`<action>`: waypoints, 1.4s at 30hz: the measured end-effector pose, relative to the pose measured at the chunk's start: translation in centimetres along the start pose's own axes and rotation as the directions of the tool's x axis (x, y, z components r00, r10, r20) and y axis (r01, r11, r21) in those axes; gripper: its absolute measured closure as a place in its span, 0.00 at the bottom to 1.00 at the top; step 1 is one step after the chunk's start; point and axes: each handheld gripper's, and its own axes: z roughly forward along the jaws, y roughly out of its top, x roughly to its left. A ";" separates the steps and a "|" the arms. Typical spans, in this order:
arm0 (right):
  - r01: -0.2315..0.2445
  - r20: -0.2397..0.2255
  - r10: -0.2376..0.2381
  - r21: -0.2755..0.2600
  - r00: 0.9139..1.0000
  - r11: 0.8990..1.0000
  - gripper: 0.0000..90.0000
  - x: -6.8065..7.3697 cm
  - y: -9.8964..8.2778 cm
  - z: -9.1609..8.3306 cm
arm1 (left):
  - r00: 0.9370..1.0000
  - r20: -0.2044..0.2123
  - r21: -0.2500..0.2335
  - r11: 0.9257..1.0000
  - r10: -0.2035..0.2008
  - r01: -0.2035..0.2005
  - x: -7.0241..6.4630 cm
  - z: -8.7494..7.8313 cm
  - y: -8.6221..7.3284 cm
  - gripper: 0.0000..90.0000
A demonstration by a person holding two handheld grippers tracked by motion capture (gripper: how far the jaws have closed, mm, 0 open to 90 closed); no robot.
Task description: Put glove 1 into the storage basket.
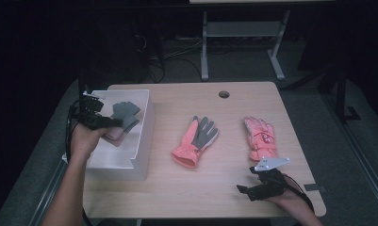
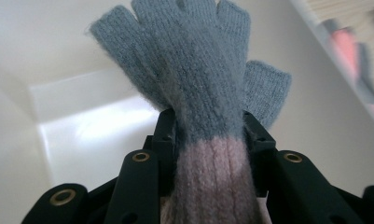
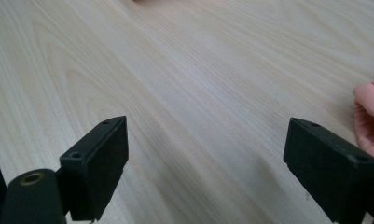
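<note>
On the table (image 1: pixel 234 188), two gloves (image 1: pixel 196 141).

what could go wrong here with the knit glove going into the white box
1. The left gripper pinches the grey and pink knit glove near its cuff, so the loose fingers could catch on the white box wall.
2. Fuzzy knit may cling to the jaws on release.
3. The open right gripper rests close to the pink glove and might nudge it.
</note>
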 end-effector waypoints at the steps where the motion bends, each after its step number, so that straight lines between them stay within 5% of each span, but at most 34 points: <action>1: 0.001 0.000 -0.001 0.000 1.000 1.000 0.15 0.0 0.0 0.0 | 1.000 -0.004 0.007 1.000 -0.007 0.007 0.2 0.5 -0.2 0.71; 15: 0.009 -0.010 -0.008 0.009 1.000 1.000 0.15 0.0 -0.1 0.1 | 0.993 -0.105 0.126 0.989 -0.059 0.072 3.0 4.6 -1.6 0.70; 25: 0.013 -0.012 -0.013 0.005 1.000 1.000 0.15 0.1 -0.1 0.0 | 0.992 -0.113 0.196 0.977 -0.056 0.077 3.2 6.2 -2.7 0.64; 31: 0.015 -0.009 -0.015 0.002 1.000 1.000 0.15 0.1 -0.1 0.0 | 0.988 -0.150 0.197 0.979 -0.025 0.054 2.6 6.5 -2.7 0.41; 34: 0.013 -0.010 -0.013 0.000 1.000 1.000 0.15 0.1 -0.1 0.0 | 0.986 -0.168 0.167 0.985 -0.008 0.036 2.1 5.9 -2.5 0.31; 37: 0.013 -0.013 -0.013 0.002 1.000 1.000 0.15 0.1 -0.1 0.1 | 0.989 -0.146 0.144 0.989 -0.023 0.044 2.0 5.1 -2.1 0.29; 42: 0.017 -0.015 -0.017 0.004 1.000 1.000 0.15 0.1 -0.1 0.1 | 0.988 -0.156 0.116 0.993 0.007 0.011 1.4 3.6 -1.0 0.25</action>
